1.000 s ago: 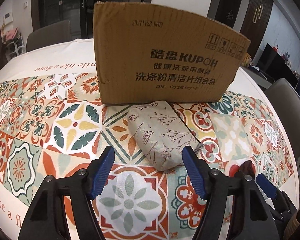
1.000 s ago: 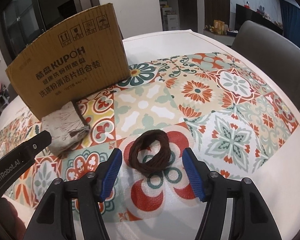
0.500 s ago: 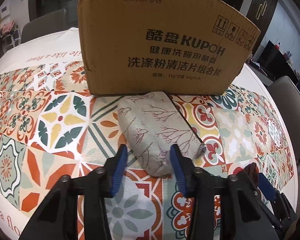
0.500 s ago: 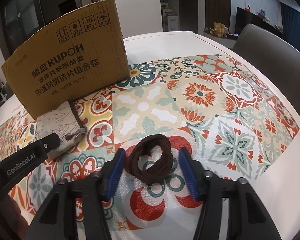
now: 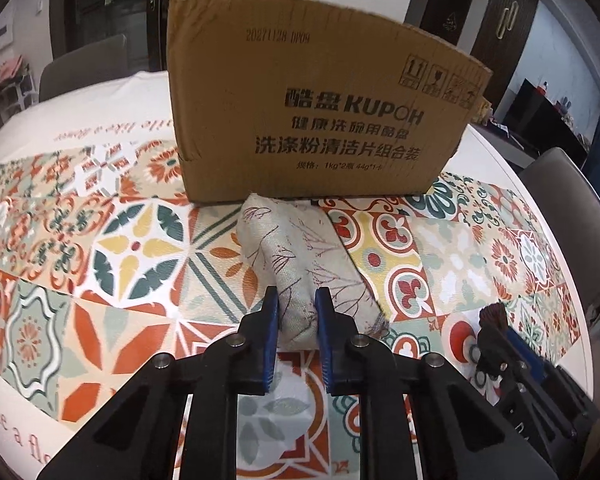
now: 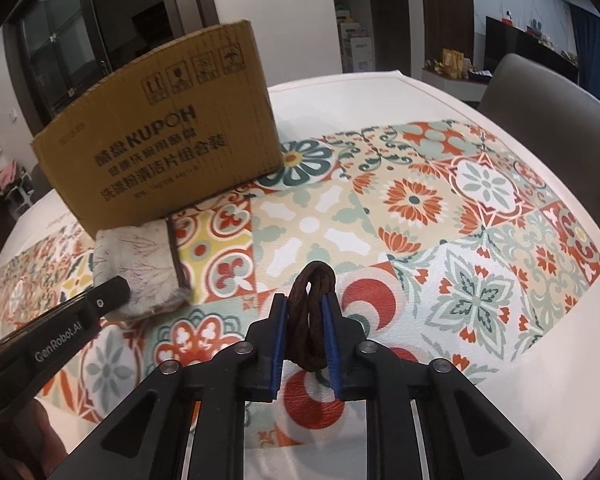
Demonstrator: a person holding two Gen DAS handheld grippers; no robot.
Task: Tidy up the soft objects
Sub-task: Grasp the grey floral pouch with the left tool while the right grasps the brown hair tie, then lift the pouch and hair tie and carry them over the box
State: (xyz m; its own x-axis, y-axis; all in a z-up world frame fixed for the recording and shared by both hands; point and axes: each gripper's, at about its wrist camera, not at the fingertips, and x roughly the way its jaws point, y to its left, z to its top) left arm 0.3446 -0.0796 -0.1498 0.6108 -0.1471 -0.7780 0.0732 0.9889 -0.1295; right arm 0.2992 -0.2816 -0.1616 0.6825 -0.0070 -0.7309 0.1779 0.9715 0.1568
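A beige fabric pouch (image 5: pixel 300 248) printed with twigs lies on the patterned tablecloth, its far end touching a cardboard box (image 5: pixel 320 120). My left gripper (image 5: pixel 296 296) is shut on the pouch's near end and pinches the cloth into a ridge. In the right wrist view a dark brown coil of cord (image 6: pixel 315 274) stands squeezed into a narrow loop between the blue pads of my right gripper (image 6: pixel 304 300), whose jaws are closing on it. The pouch (image 6: pixel 140 256) and one finger (image 6: pixel 100 300) of the left gripper show at the left there.
The box (image 6: pixel 160 148) stands upright at the back of the table. The tiled cloth (image 6: pixel 480 240) runs out to the round white table edge (image 6: pixel 560 360). Grey chairs (image 6: pixel 540 92) (image 5: pixel 84 68) stand around the table.
Both grippers went from wide open to closed. The left one took hold of the pouch's near end, and the right one squeezed the flat cord coil into an upright loop.
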